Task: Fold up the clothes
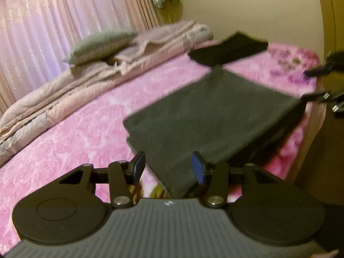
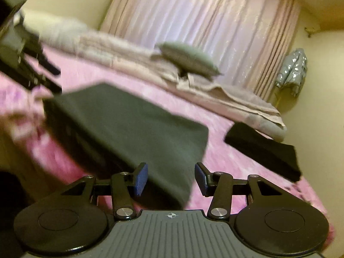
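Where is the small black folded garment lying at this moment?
The black folded garment lies on the pink bed cover, just beyond the far corner of the larger dark grey folded garment and near the rumpled beige quilt.

A: Matt, soft cloth is seen in the dark grey folded garment point(image 1: 215, 116); plush, flowered pile in the pink bedspread point(image 1: 86, 129).

B: Matt black plastic is shown on the left gripper point(image 1: 168, 166), with shiny metal rivets. The curtain point(image 2: 193, 17) is glossy.
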